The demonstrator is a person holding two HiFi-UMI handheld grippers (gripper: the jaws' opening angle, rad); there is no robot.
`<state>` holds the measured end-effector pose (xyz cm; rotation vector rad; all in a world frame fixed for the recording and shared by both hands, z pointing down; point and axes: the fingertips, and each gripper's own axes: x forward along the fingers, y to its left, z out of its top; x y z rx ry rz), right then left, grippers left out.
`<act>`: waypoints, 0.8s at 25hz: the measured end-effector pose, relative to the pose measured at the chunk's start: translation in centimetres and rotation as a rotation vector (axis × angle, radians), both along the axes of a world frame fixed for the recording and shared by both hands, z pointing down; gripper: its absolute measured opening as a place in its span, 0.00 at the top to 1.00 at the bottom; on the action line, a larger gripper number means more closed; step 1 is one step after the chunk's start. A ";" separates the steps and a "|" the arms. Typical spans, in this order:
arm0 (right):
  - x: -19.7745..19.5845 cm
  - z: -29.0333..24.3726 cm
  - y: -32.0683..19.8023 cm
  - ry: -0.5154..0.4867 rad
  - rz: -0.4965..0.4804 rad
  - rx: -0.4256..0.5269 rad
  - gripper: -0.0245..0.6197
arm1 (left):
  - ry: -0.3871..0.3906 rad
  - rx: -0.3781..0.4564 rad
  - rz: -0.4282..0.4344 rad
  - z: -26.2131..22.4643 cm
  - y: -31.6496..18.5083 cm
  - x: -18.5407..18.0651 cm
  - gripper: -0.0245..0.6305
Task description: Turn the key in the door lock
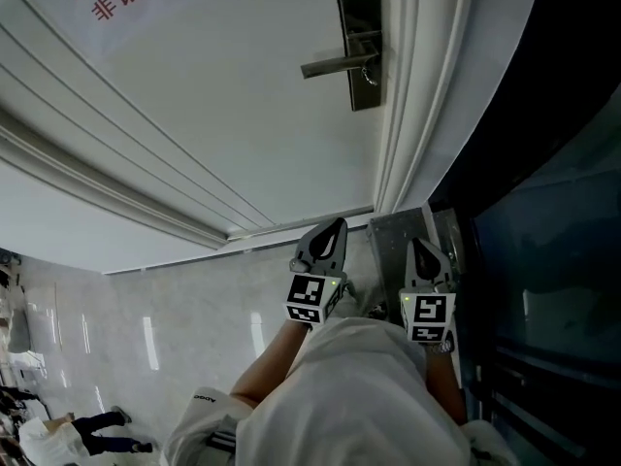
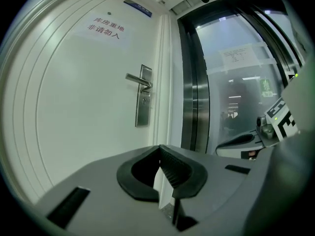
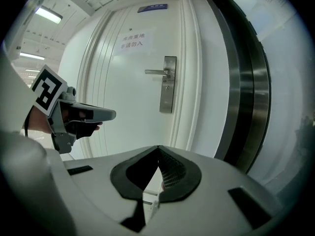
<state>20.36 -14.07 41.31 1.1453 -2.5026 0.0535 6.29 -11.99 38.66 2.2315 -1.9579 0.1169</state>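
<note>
Our left claw (image 2: 158, 147) and right claw (image 3: 158, 147) are shut and empty; unopened at the far lock plate (image 3: 168, 84), we would jab the key (image 1: 369, 76), not grip it.

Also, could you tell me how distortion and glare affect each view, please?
Head view: door mouldings bow, glare streaks on the floor tiles. Left gripper view: fisheye, dark corners, hazy reflections in the glass. Right gripper view: same fisheye; ceiling lamp blown out, lever handle sharp.
</note>
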 end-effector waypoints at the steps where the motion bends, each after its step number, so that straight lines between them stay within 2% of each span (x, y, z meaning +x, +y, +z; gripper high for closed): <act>1: -0.5 -0.2 -0.4 0.010 -0.004 0.014 0.96 | -0.004 0.006 0.006 -0.2 -0.5 -0.2 0.95; 6: -3.5 -0.9 -2.6 -0.005 -0.019 -0.001 0.96 | 0.016 0.015 -0.012 -0.4 -2.6 -2.4 0.95; 14: -8.5 -2.9 -5.7 -0.034 0.020 0.037 0.96 | 0.076 0.065 -0.025 -1.4 -5.7 -7.1 0.95; 17: -9.7 -3.4 -5.9 -0.009 0.004 0.095 0.96 | 0.084 0.087 -0.029 -1.9 -6.1 -8.2 0.95; 20: -10.5 -3.9 -5.9 0.028 0.009 0.142 0.96 | 0.092 0.073 -0.034 -1.2 -6.0 -9.0 0.95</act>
